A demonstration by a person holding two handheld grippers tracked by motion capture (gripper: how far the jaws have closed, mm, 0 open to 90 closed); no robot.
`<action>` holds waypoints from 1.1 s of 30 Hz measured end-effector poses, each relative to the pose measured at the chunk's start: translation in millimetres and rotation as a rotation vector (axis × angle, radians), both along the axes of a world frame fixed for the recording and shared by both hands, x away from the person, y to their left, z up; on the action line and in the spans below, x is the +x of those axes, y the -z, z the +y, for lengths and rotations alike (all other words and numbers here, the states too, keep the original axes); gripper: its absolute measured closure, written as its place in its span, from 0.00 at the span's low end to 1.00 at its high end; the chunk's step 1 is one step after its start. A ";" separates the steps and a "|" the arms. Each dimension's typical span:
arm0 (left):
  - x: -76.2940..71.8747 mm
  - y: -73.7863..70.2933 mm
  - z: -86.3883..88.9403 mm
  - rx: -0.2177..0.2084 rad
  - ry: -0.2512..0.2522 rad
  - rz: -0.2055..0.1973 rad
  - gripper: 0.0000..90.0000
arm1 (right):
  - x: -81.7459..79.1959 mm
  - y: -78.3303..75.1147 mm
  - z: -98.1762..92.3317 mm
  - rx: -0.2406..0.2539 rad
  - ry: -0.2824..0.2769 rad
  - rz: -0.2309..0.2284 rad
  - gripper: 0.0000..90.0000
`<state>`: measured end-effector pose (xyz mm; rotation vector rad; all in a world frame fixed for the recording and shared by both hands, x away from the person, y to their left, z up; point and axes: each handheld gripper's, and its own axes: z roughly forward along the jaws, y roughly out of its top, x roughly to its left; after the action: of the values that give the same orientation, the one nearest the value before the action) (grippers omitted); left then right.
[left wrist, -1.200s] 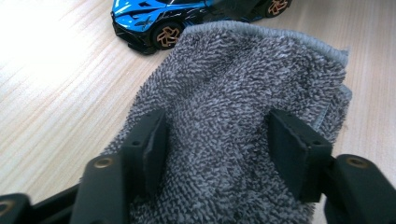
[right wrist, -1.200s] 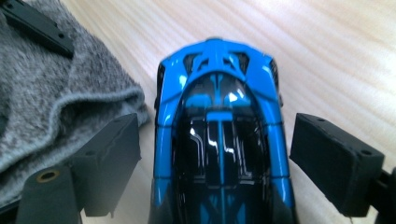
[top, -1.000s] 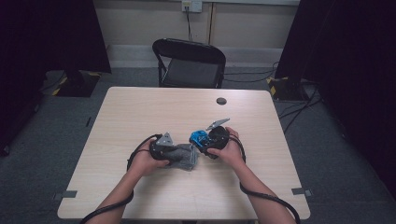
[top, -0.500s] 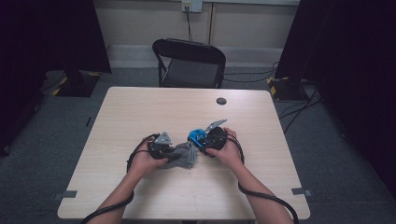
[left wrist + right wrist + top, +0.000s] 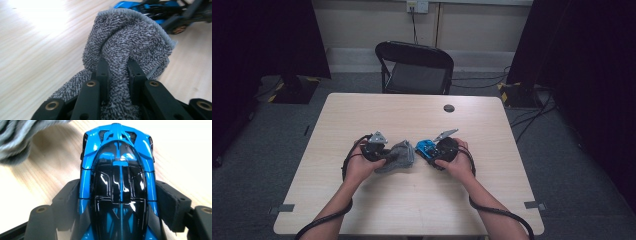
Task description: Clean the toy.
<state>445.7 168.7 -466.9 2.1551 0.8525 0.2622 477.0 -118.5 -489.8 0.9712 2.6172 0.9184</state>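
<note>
Grey cloth (image 5: 130, 42) pinched in left tool (image 5: 117, 72); blue car (image 5: 117, 177) clamped in right tool (image 5: 117, 202).

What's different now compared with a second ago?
The left gripper has just closed its jaws on the grey terry cloth and lifted it slightly off the wooden table. The right gripper eased its jaws early on, yet keeps holding the blue and black toy car in place.

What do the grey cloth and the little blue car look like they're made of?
The grey cloth looks like terry or microfibre: matte, with short looped pile and a stitched hem along its edge. The blue car looks like moulded plastic, possibly painted metal: hard and glossy, with sharp light reflections on its black canopy and crisp panel seams.
</note>
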 end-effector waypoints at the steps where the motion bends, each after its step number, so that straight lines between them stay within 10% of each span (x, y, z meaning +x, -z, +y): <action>1: 1.8 -0.3 0.8 -0.015 -0.007 0.007 0.84 | -0.4 -0.6 -0.9 0.002 0.000 0.004 0.29; 11: 20.4 10.6 -10.1 0.021 -0.035 0.027 0.81 | -8.8 0.3 -6.3 -0.028 -0.023 -0.017 0.29; 22: 13.9 4.2 13.6 -0.008 0.057 -0.030 0.43 | -11.0 -0.9 -10.8 0.003 -0.023 -0.027 0.27; 33: 3.0 27.2 21.3 0.050 0.101 -0.031 0.57 | -10.6 1.1 -3.1 0.005 0.014 -0.040 0.25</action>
<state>448.7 190.0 -494.1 2.2270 0.7243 0.2670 466.4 -121.6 -490.9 0.9615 2.5727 0.9313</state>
